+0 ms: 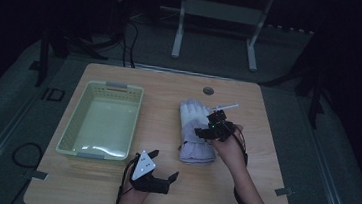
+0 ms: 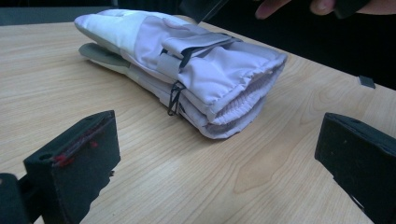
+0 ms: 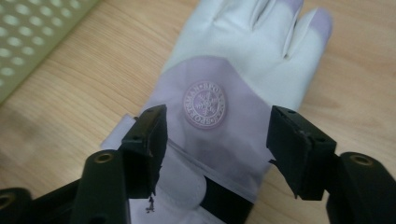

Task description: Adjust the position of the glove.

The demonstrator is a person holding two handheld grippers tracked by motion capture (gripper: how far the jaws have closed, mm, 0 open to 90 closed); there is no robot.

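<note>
Two pale lilac gloves (image 1: 195, 132) lie stacked as one pile right of centre in the high view, fingers toward the top of the frame. One cream basket (image 1: 101, 119) sits at centre left on the wooden table (image 1: 256, 189), well apart from the pile. The right gripper (image 1: 211, 127) hangs over the gloves' right edge with its jaws spread wide. The left gripper (image 1: 161, 176), at lower centre, is likewise spread, aimed at the cuffs across bare tabletop.
</note>
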